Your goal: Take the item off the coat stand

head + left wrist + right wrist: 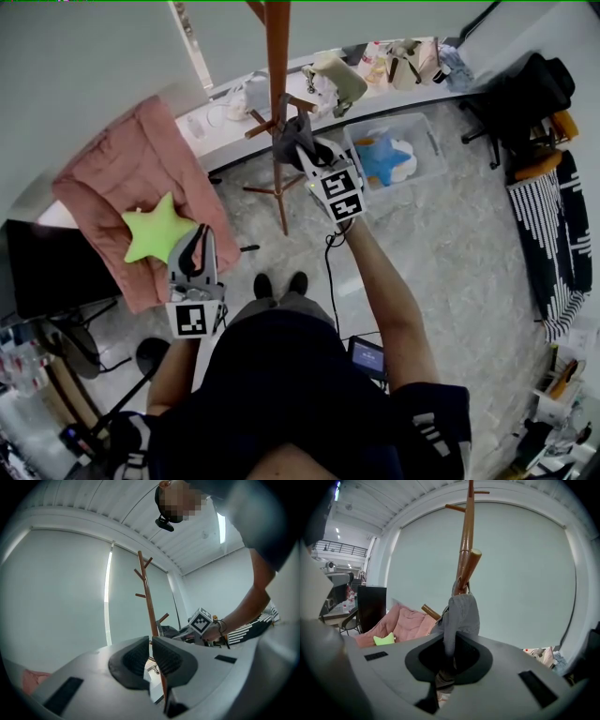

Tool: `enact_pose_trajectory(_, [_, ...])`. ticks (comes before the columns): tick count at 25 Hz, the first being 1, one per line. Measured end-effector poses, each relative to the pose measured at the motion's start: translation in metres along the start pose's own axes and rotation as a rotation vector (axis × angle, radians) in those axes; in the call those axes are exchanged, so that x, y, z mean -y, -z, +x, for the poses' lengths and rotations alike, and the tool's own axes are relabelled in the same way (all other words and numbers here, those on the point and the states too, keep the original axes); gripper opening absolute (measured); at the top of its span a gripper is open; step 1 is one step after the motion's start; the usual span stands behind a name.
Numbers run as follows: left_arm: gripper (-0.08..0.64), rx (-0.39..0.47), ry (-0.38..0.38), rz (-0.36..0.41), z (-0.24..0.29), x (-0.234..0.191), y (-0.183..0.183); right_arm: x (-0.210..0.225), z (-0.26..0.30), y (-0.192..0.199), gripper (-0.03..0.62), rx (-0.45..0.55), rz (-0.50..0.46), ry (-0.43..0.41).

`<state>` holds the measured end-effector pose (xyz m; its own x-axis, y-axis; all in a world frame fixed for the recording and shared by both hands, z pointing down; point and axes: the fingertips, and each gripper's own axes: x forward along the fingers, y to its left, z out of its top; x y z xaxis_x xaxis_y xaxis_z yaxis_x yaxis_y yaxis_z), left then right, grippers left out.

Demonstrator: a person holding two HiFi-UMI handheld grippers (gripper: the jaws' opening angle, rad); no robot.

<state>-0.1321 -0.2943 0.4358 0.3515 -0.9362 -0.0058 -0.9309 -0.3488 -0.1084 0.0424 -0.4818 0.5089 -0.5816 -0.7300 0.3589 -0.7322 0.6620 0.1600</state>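
The wooden coat stand (277, 75) rises in front of me. A grey cloth item (292, 139) hangs from one of its lower pegs. My right gripper (298, 148) reaches up to it and is shut on the cloth. In the right gripper view the grey cloth (461, 616) drapes off the peg (471, 562) and runs down between the jaws of the right gripper (449, 653). My left gripper (195, 242) is held low at the left, away from the stand. Its jaws (151, 641) are together with nothing between them.
A pink padded chair (131, 178) with a green star cushion (157, 230) stands at the left, close to the left gripper. A clear bin (422, 131) holding a blue toy sits right of the stand's feet. Behind runs a cluttered white counter (225, 136). A black chair (525, 94) is at the far right.
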Motion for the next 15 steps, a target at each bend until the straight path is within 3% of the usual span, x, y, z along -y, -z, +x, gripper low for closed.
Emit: enact_pose_trajectory(15, [0.041,0.006,-0.002,-0.008,-0.002,-0.001,-0.001,0.003,-0.036,-0.027,0.031,0.052,-0.012,0.034])
